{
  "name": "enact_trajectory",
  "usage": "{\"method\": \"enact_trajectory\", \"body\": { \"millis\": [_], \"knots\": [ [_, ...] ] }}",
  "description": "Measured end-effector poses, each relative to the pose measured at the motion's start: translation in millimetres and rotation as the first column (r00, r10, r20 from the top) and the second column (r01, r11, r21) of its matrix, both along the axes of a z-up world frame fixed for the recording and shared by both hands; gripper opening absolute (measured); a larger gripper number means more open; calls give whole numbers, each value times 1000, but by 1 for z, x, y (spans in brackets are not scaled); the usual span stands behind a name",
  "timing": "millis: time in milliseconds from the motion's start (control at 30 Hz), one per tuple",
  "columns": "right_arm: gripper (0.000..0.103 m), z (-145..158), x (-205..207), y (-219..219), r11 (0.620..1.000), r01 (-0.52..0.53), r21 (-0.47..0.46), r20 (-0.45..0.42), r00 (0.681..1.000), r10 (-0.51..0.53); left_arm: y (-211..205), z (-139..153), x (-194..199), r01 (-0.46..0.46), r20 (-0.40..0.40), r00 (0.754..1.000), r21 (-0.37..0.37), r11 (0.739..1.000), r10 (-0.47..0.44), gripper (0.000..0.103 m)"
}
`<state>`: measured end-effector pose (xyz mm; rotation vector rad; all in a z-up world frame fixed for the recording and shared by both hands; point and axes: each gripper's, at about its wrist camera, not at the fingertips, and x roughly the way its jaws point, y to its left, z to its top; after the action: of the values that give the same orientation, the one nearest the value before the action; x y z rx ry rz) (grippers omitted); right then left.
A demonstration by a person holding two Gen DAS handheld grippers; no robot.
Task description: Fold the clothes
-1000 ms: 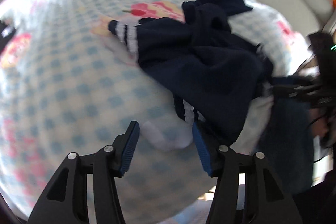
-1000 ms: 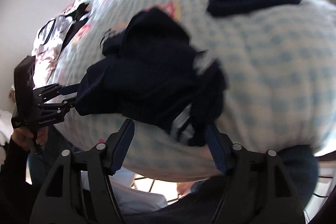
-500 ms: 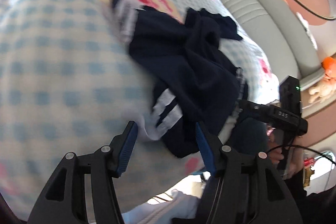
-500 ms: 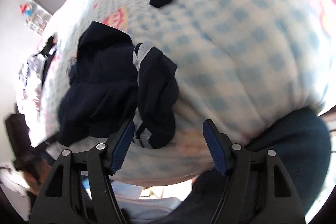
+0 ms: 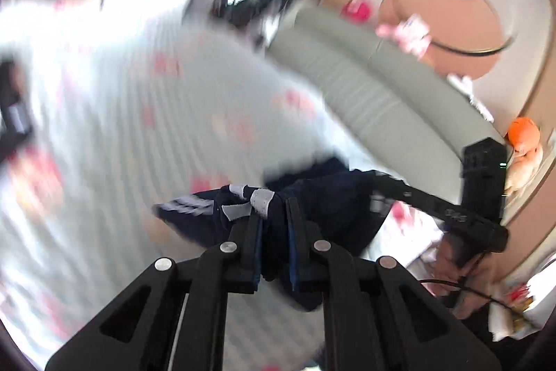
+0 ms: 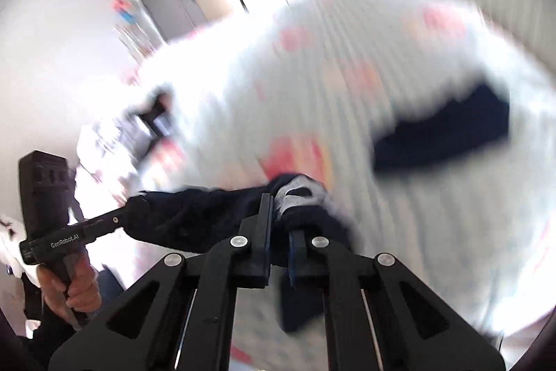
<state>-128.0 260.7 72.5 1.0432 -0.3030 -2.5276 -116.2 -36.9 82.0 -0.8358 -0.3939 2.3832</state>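
Note:
A navy garment [image 5: 330,197] with white stripes at its cuff hangs above the checked bedspread [image 5: 121,134], stretched between both grippers. My left gripper [image 5: 272,211] has its jaws closing, and the cloth's striped edge is pinched between the pads. In the right wrist view my right gripper [image 6: 281,221] also has its jaws closing, with a grey-lined fold of the same garment [image 6: 194,214] clamped between them. Each view shows the other gripper gripping the far end: the right gripper [image 5: 385,190] and the left gripper [image 6: 133,212].
A second navy piece [image 6: 444,134] lies on the bedspread [image 6: 347,86] further back. A grey padded headboard [image 5: 365,82] runs along the right side. A hand [image 6: 80,287] holds the left gripper's handle. A bag and clutter sit by the bed's far edge [image 6: 146,127].
Both grippers went from open over the garment on the bed to closed on it. Both have risen and lifted the garment, and the views now tilt up toward the room.

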Motion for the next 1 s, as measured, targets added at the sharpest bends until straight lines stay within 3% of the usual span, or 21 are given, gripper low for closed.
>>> {"method": "enact_trajectory", "body": {
  "millis": [100, 167, 200, 267, 300, 333, 400, 500, 567, 600, 667, 800, 933, 1000],
  "knots": [
    [6, 65, 24, -3, 1000, 1, -27, -199, 980, -6, -26, 30, 23, -111, -107, 988, 15, 994, 112, 12],
    [6, 81, 44, -1, 999, 39, -16, -299, 953, -42, -42, 17, 30, -165, -82, 983, 9, 986, 166, 12],
    [6, 77, 47, 1, 998, 56, -5, -303, 951, -55, -48, -6, 28, -173, -8, 985, 9, 985, 173, 12],
    [6, 46, 44, 0, 998, 63, 18, -227, 972, -57, -58, -62, 22, -176, 176, 969, -14, 984, 176, 12],
    [6, 10, 37, -2, 997, 65, 35, -108, 992, -61, -63, -89, 20, -176, 266, 948, -26, 984, 176, 13],
    [6, -18, 34, -3, 997, 64, 40, -19, 998, -64, -63, -115, 21, -156, 341, 926, -50, 986, 164, 13],
    [6, -87, 34, -4, 997, 53, 61, 184, 981, -63, -53, -166, 32, -84, 500, 854, -139, 987, 143, 13],
    [7, -153, 53, -2, 992, 30, 119, 359, 931, -71, -44, -200, 62, -29, 541, 829, -206, 978, 139, 15],
    [8, -177, 68, 2, 992, 19, 124, 420, 905, -70, -46, -210, 69, -28, 557, 817, -222, 975, 150, 30],
    [10, -188, 75, 3, 992, 13, 126, 449, 891, -69, -50, -208, 72, -38, 544, 823, -235, 971, 164, 35],
    [18, -192, 84, 7, 993, 15, 113, 475, 878, -67, -59, -204, 78, -60, 518, 834, -258, 964, 191, 43],
    [20, -181, 94, 2, 984, -31, 174, 431, 901, -47, -64, -191, 82, -58, 481, 859, -245, 968, 173, 49],
    [20, -159, 86, -36, 969, -168, 180, 352, 931, 96, -38, -198, 80, 77, 503, 858, -328, 941, 105, 49],
    [20, -161, 93, -50, 951, -262, 164, 367, 911, 188, -26, -208, 80, 118, 517, 850, -367, 923, 97, 48]
  ]
}}
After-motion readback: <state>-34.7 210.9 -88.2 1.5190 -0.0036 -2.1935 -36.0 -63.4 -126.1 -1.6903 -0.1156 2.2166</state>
